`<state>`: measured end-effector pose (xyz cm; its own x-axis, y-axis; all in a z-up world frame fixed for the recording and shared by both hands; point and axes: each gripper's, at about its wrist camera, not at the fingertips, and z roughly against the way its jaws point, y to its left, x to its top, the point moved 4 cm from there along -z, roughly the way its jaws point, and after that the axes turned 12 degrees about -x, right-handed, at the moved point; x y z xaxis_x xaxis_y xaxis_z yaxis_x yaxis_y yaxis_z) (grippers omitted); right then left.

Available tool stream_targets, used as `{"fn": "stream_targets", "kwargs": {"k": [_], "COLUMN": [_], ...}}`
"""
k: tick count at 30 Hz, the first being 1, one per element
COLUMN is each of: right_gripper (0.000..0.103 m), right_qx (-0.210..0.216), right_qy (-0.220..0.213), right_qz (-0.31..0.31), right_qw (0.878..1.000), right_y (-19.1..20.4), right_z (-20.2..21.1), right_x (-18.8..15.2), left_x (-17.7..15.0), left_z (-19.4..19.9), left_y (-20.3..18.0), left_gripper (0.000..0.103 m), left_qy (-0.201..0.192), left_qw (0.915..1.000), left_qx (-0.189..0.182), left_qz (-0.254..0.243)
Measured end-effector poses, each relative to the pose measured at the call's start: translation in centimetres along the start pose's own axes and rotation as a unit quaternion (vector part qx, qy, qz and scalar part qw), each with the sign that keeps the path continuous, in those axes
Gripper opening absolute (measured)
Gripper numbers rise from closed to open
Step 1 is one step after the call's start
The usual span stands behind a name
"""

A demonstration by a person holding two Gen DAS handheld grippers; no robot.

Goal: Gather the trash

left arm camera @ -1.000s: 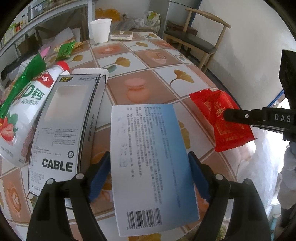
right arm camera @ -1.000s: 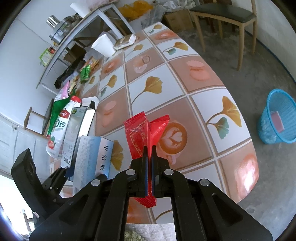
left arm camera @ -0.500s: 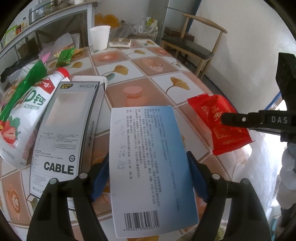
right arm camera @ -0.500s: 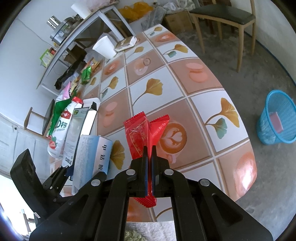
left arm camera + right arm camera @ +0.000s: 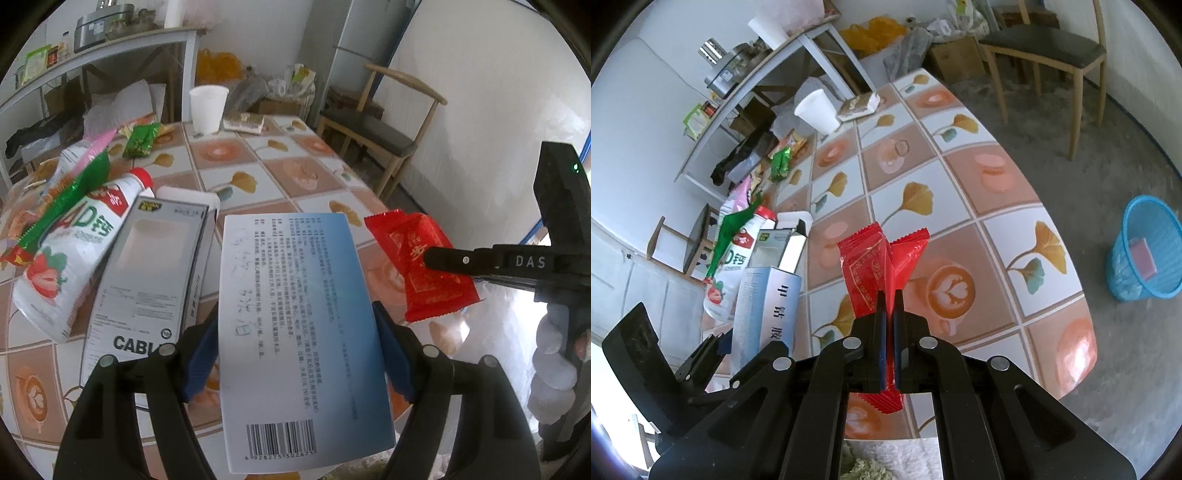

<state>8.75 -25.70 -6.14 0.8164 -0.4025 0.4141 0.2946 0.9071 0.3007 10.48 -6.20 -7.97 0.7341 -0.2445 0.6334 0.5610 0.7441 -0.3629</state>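
So we've got both hands loaded. The left gripper has its jaws spread wide around the blue-and-white box with the pads squeezing its two long sides, and they've just closed in a touch on it. The right gripper is pressed nearly flat on the red wrapper, pinching it low down so most of it sticks up past the fingers.

Both pieces look clear of the table, and the blue basket sits on the floor off the table's right side (there's already something pink inside it).

For the carry, we'd keep the box squeezed evenly, since cardboard like that probably flexes and could slip if the grip loosens. Swing right-hand trash over first, as it's nearer the basket, and only let go once the wrapper is right above the rim; it's light and could flutter off target.

Plenty left for later: the cable box, the strawberry milk bottle, the paper cup.
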Motion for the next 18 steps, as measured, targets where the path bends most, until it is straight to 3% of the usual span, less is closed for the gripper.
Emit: {"fn": "stream_targets", "kwargs": {"k": [11, 18], "right_gripper": [0.002, 0.002], "right_qx": [0.006, 0.007], "right_qy": [-0.046, -0.091], "right_qz": [-0.007, -0.033], "right_qw": [0.999, 0.995], "right_y": [-0.4, -3.0], "right_z": [3.3, 6.1], "right_x": [1.6, 2.8], "left_x": [3.5, 6.8], "left_z": [2.9, 3.7], "left_y": [-1.5, -4.3], "left_gripper": [0.074, 0.074], "left_qy": [-0.053, -0.075], "left_qw": [0.9983, 0.9952], "left_qx": [-0.009, -0.031], "left_qz": [-0.023, -0.054]}}
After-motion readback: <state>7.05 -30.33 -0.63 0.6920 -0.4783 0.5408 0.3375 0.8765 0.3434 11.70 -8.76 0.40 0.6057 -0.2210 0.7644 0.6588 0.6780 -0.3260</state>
